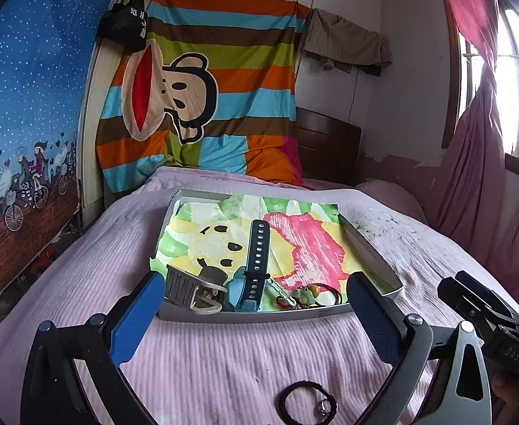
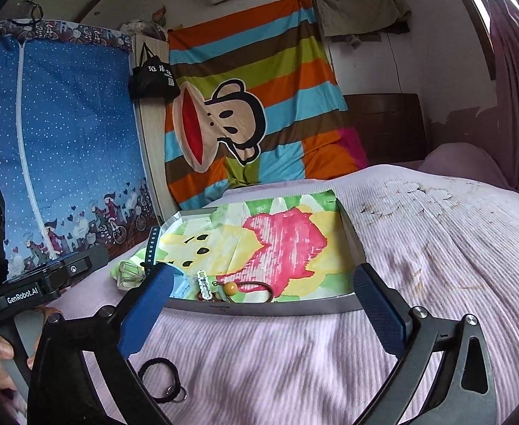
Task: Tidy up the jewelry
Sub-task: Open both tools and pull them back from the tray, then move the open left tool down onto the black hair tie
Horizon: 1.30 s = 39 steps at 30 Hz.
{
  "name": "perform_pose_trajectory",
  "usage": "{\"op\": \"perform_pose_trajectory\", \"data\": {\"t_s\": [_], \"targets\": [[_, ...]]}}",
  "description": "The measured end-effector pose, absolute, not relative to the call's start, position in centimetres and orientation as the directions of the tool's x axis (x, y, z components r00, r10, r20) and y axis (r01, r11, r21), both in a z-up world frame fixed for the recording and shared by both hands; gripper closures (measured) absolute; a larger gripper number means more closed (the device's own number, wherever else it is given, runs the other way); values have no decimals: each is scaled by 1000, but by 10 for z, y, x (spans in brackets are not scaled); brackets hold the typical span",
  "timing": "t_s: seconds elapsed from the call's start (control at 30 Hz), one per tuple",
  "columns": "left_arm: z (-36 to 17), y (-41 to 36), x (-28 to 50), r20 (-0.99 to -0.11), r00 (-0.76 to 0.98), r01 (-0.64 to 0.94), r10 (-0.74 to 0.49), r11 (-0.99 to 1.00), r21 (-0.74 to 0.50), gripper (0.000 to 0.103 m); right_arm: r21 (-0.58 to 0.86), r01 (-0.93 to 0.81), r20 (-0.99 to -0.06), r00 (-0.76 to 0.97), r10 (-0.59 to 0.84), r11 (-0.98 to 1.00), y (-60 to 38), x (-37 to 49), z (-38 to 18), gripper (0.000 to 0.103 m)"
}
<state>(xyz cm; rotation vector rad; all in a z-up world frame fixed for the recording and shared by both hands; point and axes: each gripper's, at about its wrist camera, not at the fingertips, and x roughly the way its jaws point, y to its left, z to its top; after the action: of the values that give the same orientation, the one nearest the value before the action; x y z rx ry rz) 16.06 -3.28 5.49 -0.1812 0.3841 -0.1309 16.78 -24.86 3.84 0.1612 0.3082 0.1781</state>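
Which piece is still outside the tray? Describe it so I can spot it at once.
Start at the shallow grey tray on the pink bedspread. On the bare spread in front of its near edge lies a black hair tie. Unlike the trayed pieces, it is a plain black loop with a small metal charm.

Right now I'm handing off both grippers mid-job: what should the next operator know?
Left gripper: open, empty. Right gripper: open, empty.
In the shallow grey tray on the painted paper: blue-and-navy watch strap, grey claw hair clip, red hair tie with yellow bead, small charms.
Left: black elastic hair tie with a metal charm lies on the pink bedspread, outside the tray.
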Motion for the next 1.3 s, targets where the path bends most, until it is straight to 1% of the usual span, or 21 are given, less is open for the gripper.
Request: {"op": "perform_pose_trajectory", "data": {"t_s": [0.27,0.47,0.7,0.93,1.3], "targets": [[49,-25,132,-329,933,93,-146,981,-171,0,159,-143,-261,948,182,977,-242,142,38,1],[37,-21,116,-338,930,102,-142,986,-134,0,135,-146,-266,947,178,980,-236,127,35,1],[22,-9,104,-366,917,114,-158,984,-141,0,112,-168,-312,930,195,979,-231,115,25,1],[17,-2,98,-376,911,109,-169,978,-177,0,97,-179,-340,919,202,979,-227,106,15,1],[13,-9,98,-414,890,140,-192,978,-152,0,36,-197,-382,903,196,980,-215,105,4,1]]}}
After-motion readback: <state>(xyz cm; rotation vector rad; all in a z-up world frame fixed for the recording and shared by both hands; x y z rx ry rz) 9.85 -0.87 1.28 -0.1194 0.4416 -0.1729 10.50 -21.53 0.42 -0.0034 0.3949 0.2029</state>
